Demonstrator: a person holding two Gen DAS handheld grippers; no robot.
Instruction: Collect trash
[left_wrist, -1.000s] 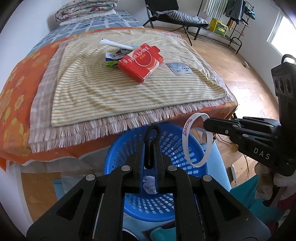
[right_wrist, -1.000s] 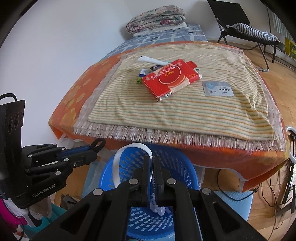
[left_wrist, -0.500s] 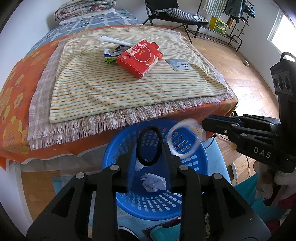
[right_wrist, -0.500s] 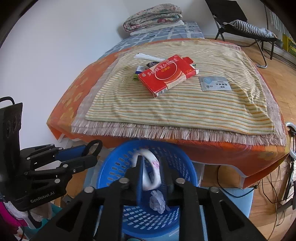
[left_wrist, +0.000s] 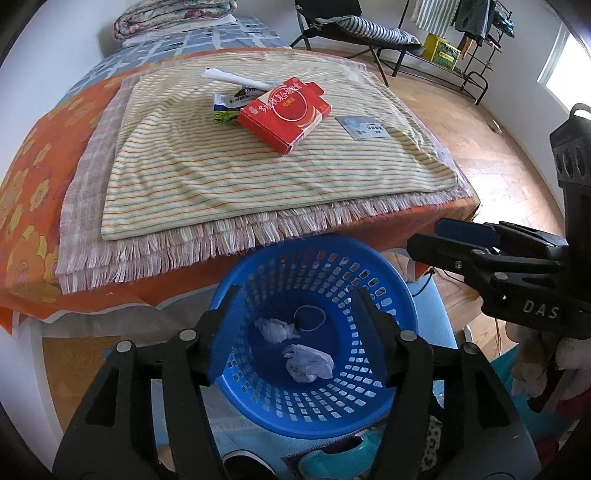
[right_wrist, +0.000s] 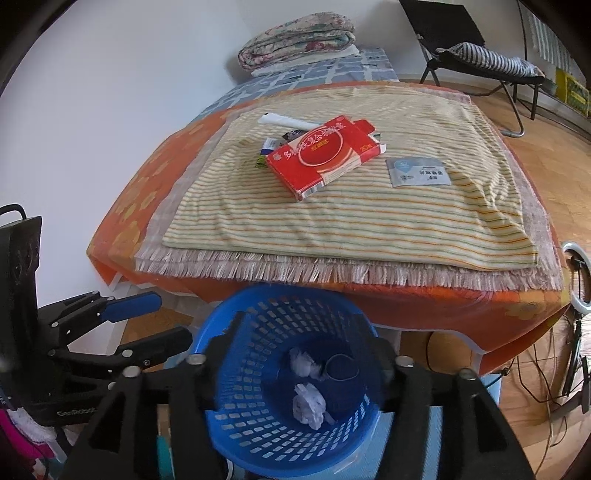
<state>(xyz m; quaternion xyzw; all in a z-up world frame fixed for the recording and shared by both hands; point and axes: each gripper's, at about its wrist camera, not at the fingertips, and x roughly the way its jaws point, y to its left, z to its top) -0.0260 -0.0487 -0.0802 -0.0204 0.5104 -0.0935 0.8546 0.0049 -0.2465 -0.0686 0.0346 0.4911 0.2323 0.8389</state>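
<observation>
Striped cloth over an orange flowered cover dresses the bed (left_wrist: 258, 177), and just below its fringed edge stands a blue basket (left_wrist: 399, 302) — the place the trash goes. Both grippers hang above it: the left gripper (left_wrist: 299, 328) and the right gripper (right_wrist: 306, 365) have just been opening, and each now stands wide with nothing between its pads. In the basket lie two crumpled tissues (left_wrist: 306, 363) and one thin dark ring (left_wrist: 309, 318); a white band is not clearly visible in either view.

By the look of it, the job is partly done. Still on the cloth are one red box (left_wrist: 284, 112), one white tube (left_wrist: 236, 78) behind it, one flat grey packet (left_wrist: 364, 127) off to the side, and a small clutch of wrappers (left_wrist: 225, 107) tucked against the box — too overlapped to count.
</observation>
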